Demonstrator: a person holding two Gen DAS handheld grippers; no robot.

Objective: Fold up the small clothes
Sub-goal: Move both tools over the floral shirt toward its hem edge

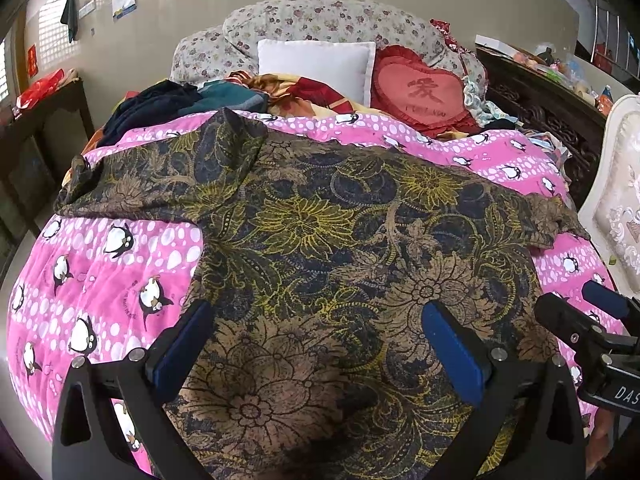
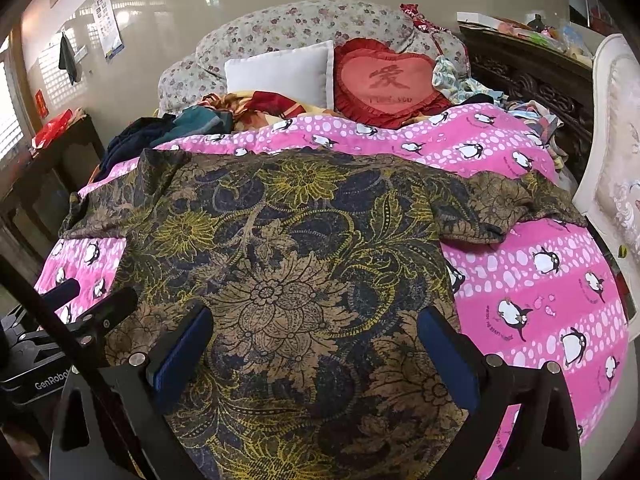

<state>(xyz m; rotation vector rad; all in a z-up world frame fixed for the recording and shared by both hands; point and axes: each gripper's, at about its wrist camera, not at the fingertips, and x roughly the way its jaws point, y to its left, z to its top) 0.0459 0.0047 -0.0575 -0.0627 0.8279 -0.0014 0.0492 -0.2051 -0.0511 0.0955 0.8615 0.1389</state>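
Lying flat: floral shirt (image 1: 320, 248), dark blue, yellow and brown, spread open on the pink penguin quilt (image 1: 100, 272) that covers the bed; sleeves reach out left and right.
Shirt position: near half of the bed, hem toward the cameras, collar end far.
Left claw (image 1: 318, 344): fingers spread wide, hovering over the shirt's near-left part, holding nothing.
Right claw (image 2: 314, 344): fingers spread wide, above the shirt's near-right part, holding nothing.
Claw spacing: side by side, each visible at the edge of the other's view.
Far end of bed: white pillow (image 1: 316, 66), red heart cushion (image 1: 424, 92), flowered bedding roll (image 1: 320, 20).
Far left of quilt: heap of dark clothes (image 1: 160, 104).
Right side: carved dark cabinet (image 1: 548, 116), white padded chair (image 1: 620, 200).
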